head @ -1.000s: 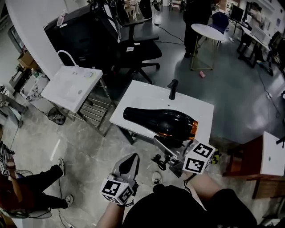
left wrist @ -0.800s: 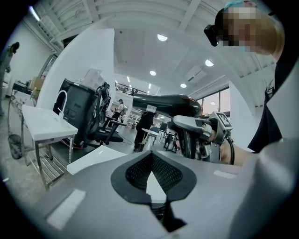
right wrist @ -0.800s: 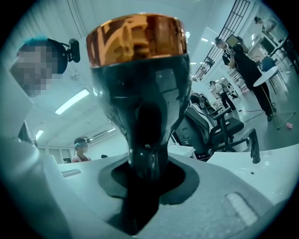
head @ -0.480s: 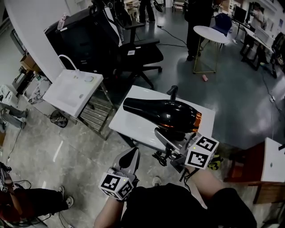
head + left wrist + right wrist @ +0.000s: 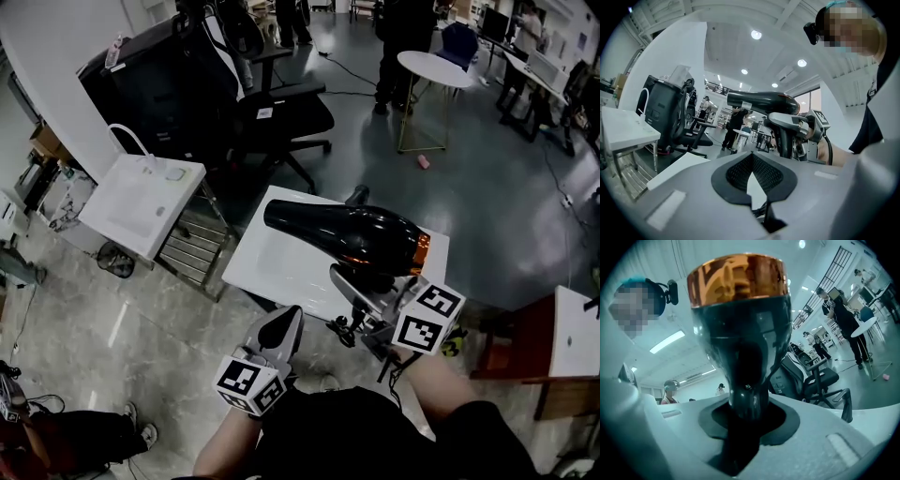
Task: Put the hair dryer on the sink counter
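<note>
Above the white sink worktop [image 5: 267,272], we hold the black hair dryer [image 5: 347,239], its handle clenched in our right hand-held gripper [image 5: 356,286]. The left hand-held gripper [image 5: 279,330] seems closed and empty. Next we must lower it flat, then release.

Hair dryer [image 5: 361,234] is glossy, sink counter [image 5: 281,270] smooth.

Faucet [image 5: 356,194] mostly behind hair dryer [image 5: 347,234], handle sunk in right tongs [image 5: 745,411]

Ceiling lights [image 5: 756,34] overhead; glare on hair dryer [image 5: 356,239]; fisheye edges dark; foreground seemingly soft.
</note>
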The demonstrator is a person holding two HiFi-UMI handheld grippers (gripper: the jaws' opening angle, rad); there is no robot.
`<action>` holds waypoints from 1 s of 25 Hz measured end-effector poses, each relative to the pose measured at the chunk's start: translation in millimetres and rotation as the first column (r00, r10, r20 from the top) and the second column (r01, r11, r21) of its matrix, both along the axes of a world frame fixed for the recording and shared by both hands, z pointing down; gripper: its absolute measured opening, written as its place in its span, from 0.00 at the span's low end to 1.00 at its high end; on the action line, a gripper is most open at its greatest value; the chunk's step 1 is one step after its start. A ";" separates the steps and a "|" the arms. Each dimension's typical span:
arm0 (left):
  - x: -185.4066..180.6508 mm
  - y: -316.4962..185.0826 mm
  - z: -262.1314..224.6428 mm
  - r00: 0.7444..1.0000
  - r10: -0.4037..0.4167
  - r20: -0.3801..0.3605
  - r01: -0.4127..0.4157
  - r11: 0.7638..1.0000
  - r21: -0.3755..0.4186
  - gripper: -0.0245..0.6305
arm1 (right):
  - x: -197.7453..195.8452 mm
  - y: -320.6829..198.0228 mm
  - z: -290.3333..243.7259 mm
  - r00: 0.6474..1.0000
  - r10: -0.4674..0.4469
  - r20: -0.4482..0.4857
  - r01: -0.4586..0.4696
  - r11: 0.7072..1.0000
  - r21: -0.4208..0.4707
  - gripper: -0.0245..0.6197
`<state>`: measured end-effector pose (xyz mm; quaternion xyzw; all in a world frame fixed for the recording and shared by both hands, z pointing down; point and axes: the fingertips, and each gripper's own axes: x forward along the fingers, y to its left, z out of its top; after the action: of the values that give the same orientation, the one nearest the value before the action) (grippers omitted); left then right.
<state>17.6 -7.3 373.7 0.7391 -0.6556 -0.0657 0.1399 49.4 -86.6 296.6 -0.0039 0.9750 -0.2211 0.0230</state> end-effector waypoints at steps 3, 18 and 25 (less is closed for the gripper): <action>-8.1 -13.4 3.2 0.999 0.042 0.009 -0.042 0.999 -0.003 0.04 | -8.1 -9.9 4.8 1.000 0.030 0.005 -0.030 1.000 0.002 0.21; -114.3 -71.0 10.2 0.963 0.270 0.006 -0.270 0.962 -0.030 0.04 | -113.7 -61.0 24.2 0.983 0.185 0.009 -0.185 0.983 0.010 0.21; -153.9 -87.6 19.8 0.940 0.342 -0.016 -0.342 0.939 -0.043 0.04 | -159.5 -81.6 45.1 0.973 0.231 -0.017 -0.231 0.973 -0.017 0.21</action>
<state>-136.4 -94.9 393.5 0.8382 -0.5179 -0.0286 0.1684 -110.1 -168.2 341.6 -0.1192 0.9659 -0.2262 0.0416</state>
